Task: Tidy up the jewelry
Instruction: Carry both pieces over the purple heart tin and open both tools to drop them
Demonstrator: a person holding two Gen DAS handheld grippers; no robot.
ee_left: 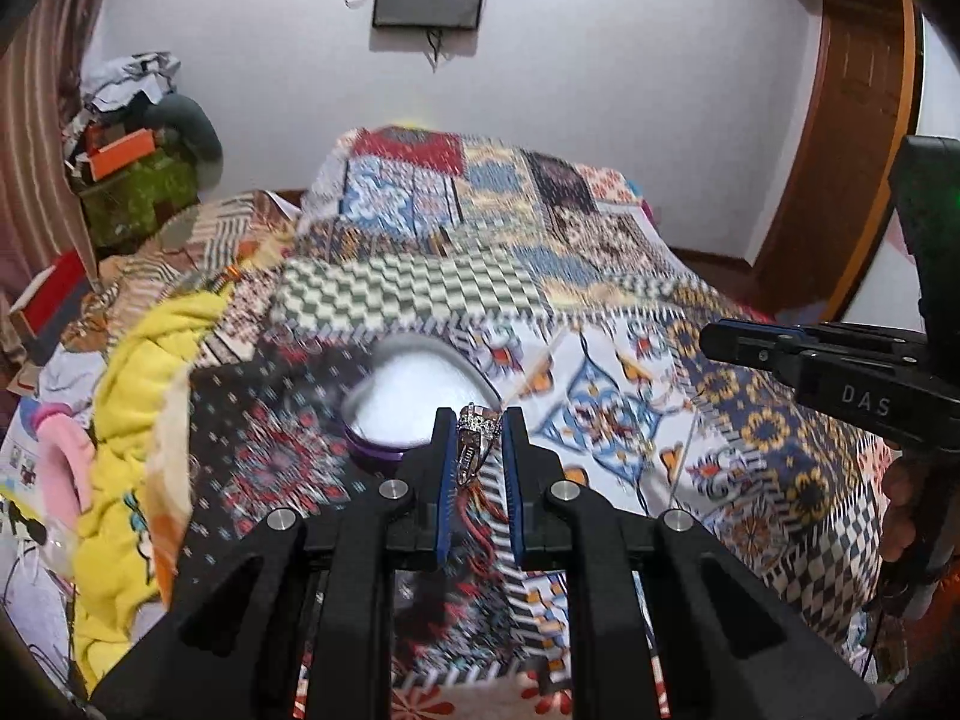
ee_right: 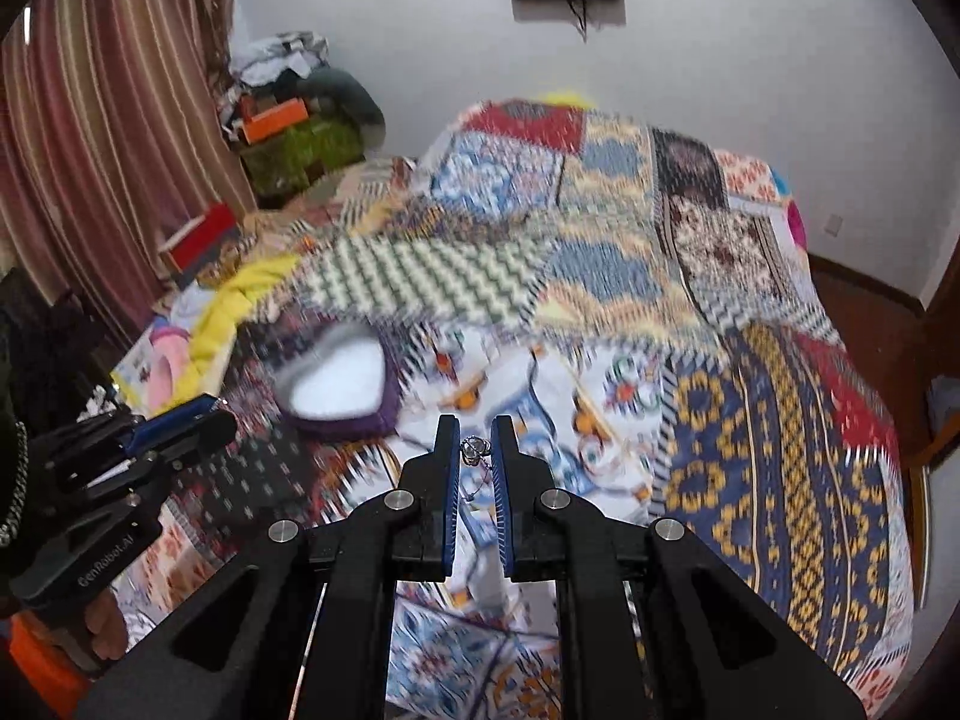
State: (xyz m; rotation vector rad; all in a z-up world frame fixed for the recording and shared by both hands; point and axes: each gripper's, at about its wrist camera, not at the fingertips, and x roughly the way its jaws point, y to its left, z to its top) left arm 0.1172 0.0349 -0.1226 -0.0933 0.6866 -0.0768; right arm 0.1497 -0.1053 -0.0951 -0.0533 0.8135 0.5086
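Heart box (ee_left: 414, 387) sits open on the bed (ee_left: 630, 324), white lining up, left of centre in both views; likely the drop target, so both claws carry pieces above the quilt near it; background is motion-blurred.

Left claw (ee_left: 478, 438): clenched on a sparkly ring (ee_left: 474, 435), pinched at the pad tips so the piece hangs clear for release; box rim lies just ahead-left of the tips; claw is level, aimed forward over the bed.

Right claw (ee_right: 477, 450): grasping a small silver piece (ee_right: 474, 449), thin chain trailing down between the pads; exact type too small to tell; box (ee_right: 336, 384) ahead-left, near but apart; claw is level, beside and right of the left one.
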